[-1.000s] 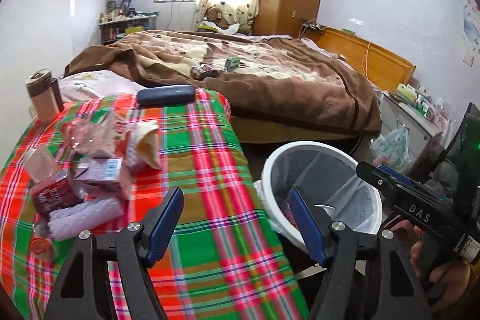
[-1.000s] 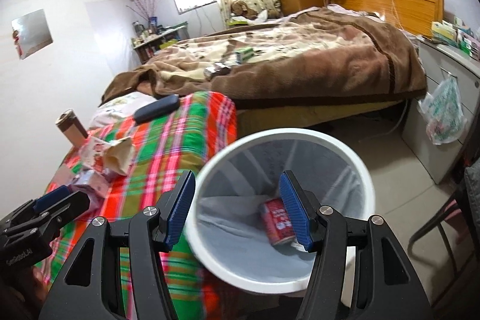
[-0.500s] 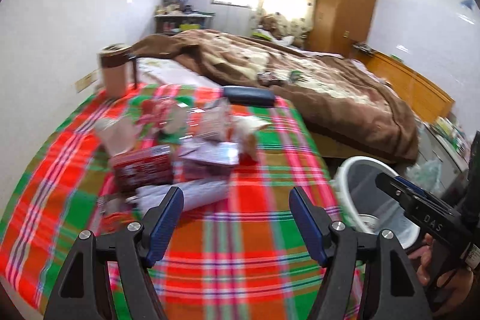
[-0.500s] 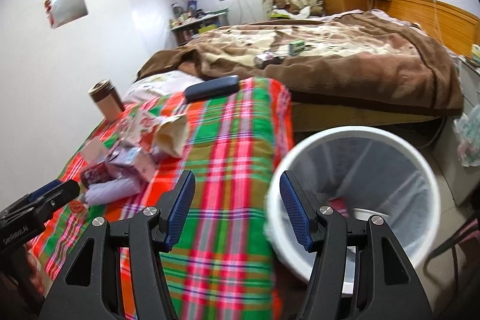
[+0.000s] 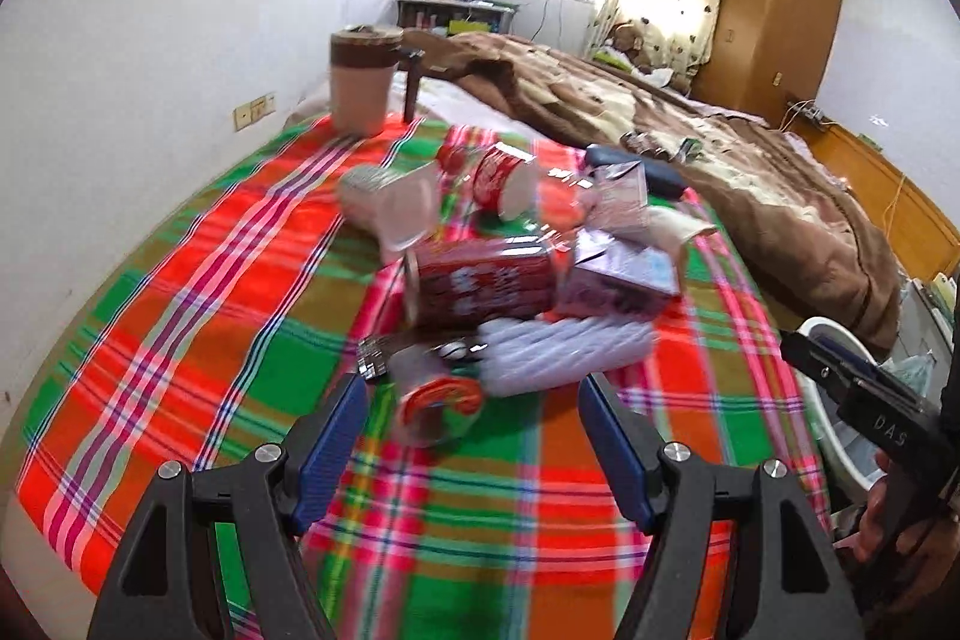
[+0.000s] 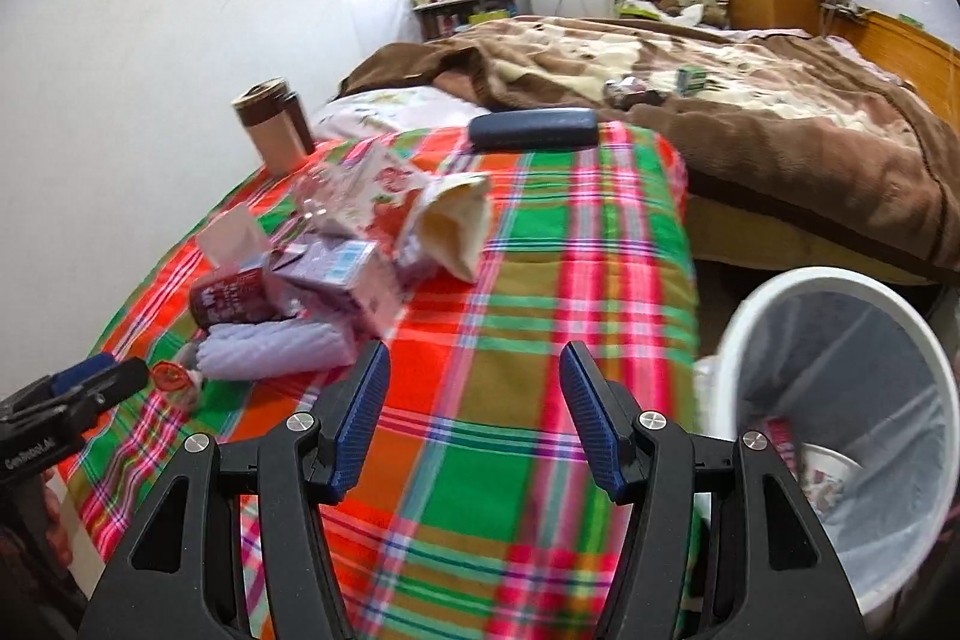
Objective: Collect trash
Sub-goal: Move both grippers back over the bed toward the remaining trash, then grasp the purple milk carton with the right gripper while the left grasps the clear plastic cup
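Observation:
A heap of trash lies on the plaid cloth (image 5: pixel 198 316): a red can (image 5: pixel 480 280), a purple carton (image 5: pixel 618 280), a ribbed pale bottle (image 5: pixel 564 352), a small red-lidded cup (image 5: pixel 438 403) and clear cups (image 5: pixel 390 202). My left gripper (image 5: pixel 471 400) is open and empty, with the red-lidded cup just ahead between its fingers. My right gripper (image 6: pixel 471 370) is open and empty over the cloth (image 6: pixel 540 280), right of the heap (image 6: pixel 336 274). The white bin (image 6: pixel 840 400) with a liner stands at the right and holds a red pack (image 6: pixel 783 439) and a cup (image 6: pixel 828 472).
A brown-lidded mug (image 5: pixel 363 79) and a dark blue case (image 6: pixel 533 128) sit at the far end of the cloth. Beyond is a bed with a brown blanket (image 6: pixel 750 100). A wall runs along the left. The bin's rim (image 5: pixel 834 328) shows at right.
Both grippers swung left, away from the bin toward the trash heap. The left one now faces the heap closely; the bin slid to the right edge in both views.

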Motion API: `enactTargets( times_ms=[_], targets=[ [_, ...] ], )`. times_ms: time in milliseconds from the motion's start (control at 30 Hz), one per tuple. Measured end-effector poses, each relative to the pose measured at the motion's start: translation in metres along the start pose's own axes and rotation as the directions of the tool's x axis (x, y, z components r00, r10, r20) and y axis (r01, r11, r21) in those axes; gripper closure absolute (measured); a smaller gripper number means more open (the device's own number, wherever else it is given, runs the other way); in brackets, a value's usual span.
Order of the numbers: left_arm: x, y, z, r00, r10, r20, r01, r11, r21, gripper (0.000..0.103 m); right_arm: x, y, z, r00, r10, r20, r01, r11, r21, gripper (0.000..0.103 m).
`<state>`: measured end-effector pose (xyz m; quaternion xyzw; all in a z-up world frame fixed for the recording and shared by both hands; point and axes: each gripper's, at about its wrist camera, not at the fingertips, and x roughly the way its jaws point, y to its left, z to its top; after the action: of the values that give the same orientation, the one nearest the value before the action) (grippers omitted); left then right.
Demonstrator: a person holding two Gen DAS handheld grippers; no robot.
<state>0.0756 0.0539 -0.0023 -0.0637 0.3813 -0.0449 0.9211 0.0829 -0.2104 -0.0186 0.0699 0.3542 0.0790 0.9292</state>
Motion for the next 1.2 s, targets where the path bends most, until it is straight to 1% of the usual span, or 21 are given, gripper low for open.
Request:
enactTargets(
  times_ms=[167,267,333,467,533,600,700,767,867,967,1067,1133,1200],
  targets=[
    [0.014,0.01,-0.005,0.999,0.004,-0.036,-0.004,1.0,-0.009,0.03,0.009,0.014,0.008,0.999,0.032,-0.029,-0.033,0.999,-0.034,0.043],
    [0.025,0.015,-0.005,0.999,-0.006,-0.053,0.005,1.0,-0.019,0.03,0.015,0.027,0.017,0.999,0.042,-0.028,-0.044,0.996,-0.079,0.043],
    [0.033,0.018,-0.005,0.997,-0.004,-0.073,0.002,1.0,-0.027,0.03,0.02,0.034,0.021,0.997,0.064,-0.036,-0.067,0.992,-0.11,0.043],
    [0.046,0.025,-0.003,0.995,-0.006,-0.098,0.001,0.999,-0.046,0.03,0.033,0.045,0.028,0.995,0.063,-0.077,-0.076,0.981,-0.178,0.043],
    [0.055,0.028,-0.003,0.993,-0.011,-0.118,0.005,0.999,-0.047,0.03,0.039,0.049,0.034,0.995,0.065,-0.071,-0.079,0.974,-0.214,0.043],
    [0.058,0.028,-0.003,0.993,-0.004,-0.12,-0.001,0.999,-0.043,0.03,0.044,0.049,0.038,0.993,0.097,-0.07,-0.11,0.971,-0.21,0.043],
    [0.063,0.033,-0.001,0.992,-0.002,-0.127,-0.005,0.999,-0.053,0.03,0.054,0.05,0.041,0.986,0.139,-0.091,-0.155,0.968,-0.197,0.043],
    [0.063,0.037,-0.001,0.992,0.005,-0.127,-0.012,0.998,-0.056,0.03,0.06,0.053,0.04,0.987,0.129,-0.092,-0.146,0.965,-0.219,0.043],
    [0.062,0.044,-0.001,0.992,0.013,-0.128,-0.021,0.998,-0.055,0.03,0.065,0.059,0.038,0.987,0.133,-0.089,-0.152,0.951,-0.269,0.043],
    [0.061,0.053,-0.001,0.992,0.006,-0.128,-0.016,0.997,-0.074,0.03,0.066,0.066,0.035,0.987,0.131,-0.095,-0.155,0.934,-0.321,0.043],
    [0.059,0.059,0.001,0.992,0.012,-0.123,-0.022,0.996,-0.082,0.03,0.063,0.069,0.031,0.97,0.195,-0.148,-0.232,0.925,-0.301,0.042],
    [0.058,0.062,0.001,0.992,0.011,-0.123,-0.022,0.996,-0.085,0.03,0.063,0.071,0.027,0.949,0.245,-0.197,-0.294,0.915,-0.277,0.042],
    [0.058,0.063,0.001,0.993,0.007,-0.121,-0.018,0.996,-0.09,0.03,0.064,0.072,0.026,0.941,0.25,-0.226,-0.308,0.912,-0.271,0.042]
  ],
)
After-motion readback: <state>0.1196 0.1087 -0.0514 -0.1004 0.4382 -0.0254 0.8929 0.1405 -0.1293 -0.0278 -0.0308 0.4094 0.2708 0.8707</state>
